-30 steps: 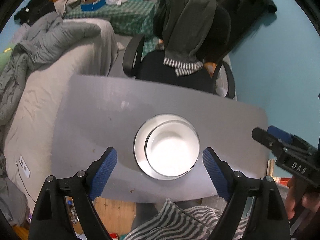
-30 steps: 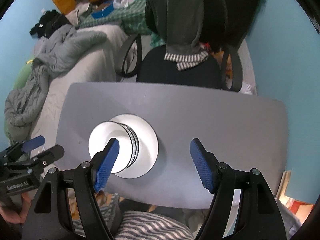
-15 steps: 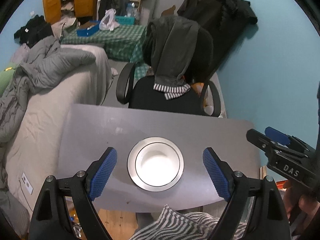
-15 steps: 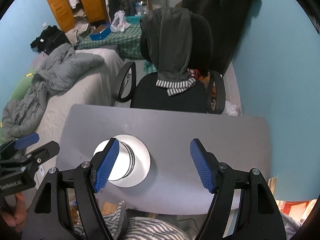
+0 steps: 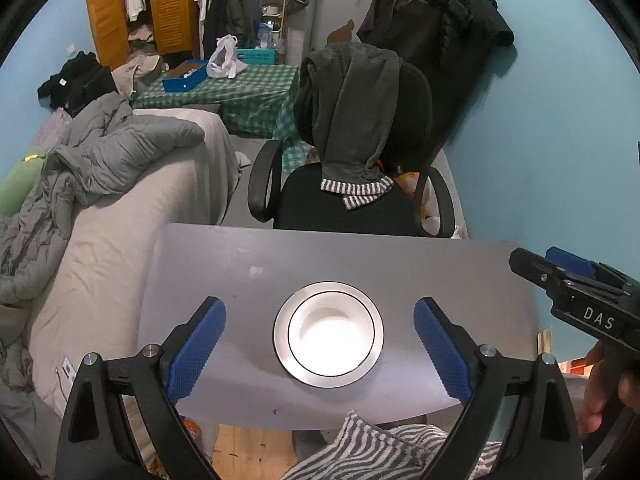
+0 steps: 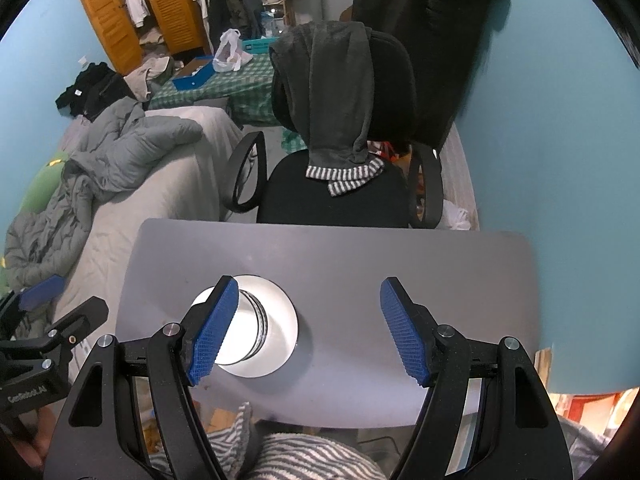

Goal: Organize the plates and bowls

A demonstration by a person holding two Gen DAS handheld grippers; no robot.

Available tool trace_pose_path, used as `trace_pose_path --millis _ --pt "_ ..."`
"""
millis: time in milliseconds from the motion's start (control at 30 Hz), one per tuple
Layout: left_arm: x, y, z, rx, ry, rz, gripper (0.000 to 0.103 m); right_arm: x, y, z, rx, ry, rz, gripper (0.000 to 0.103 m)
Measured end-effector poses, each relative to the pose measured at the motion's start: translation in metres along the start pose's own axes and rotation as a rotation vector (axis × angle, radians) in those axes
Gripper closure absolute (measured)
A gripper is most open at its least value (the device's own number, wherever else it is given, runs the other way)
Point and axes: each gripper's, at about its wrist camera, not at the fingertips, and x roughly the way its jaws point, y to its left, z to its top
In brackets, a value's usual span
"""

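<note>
A white bowl [image 5: 330, 334] sits stacked on a round plate [image 5: 282, 344] in the middle of the grey table [image 5: 440, 272]. My left gripper [image 5: 320, 346] is open and empty, held high above the table with the stack between its blue pads. My right gripper [image 6: 310, 330] is open and empty, also high above the table. In its view the bowl [image 6: 244, 332] and plate [image 6: 284, 332] lie to the left, partly behind the left pad. The right gripper also shows in the left wrist view [image 5: 560, 276], and the left gripper in the right wrist view [image 6: 52, 316].
A black office chair [image 5: 360, 200] draped with a dark hoodie stands at the table's far edge. A bed [image 5: 100, 220] with a grey jacket lies to the left. A blue wall [image 5: 560, 160] is on the right. Striped fabric [image 5: 384, 452] is at the near edge.
Both grippers have risen and pulled back from the table. The bowl and plate look smaller and have not moved. Both grippers stay open.
</note>
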Motion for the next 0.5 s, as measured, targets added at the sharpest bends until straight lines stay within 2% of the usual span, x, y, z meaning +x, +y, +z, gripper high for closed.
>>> trace_pose_path --millis 500 --pt "-0.0026 -0.0024 -0.0038 -0.009 0.003 -0.001 0.007 0.0013 -0.0076 -0.0025 -0.001 0.007 0.011 0.03"
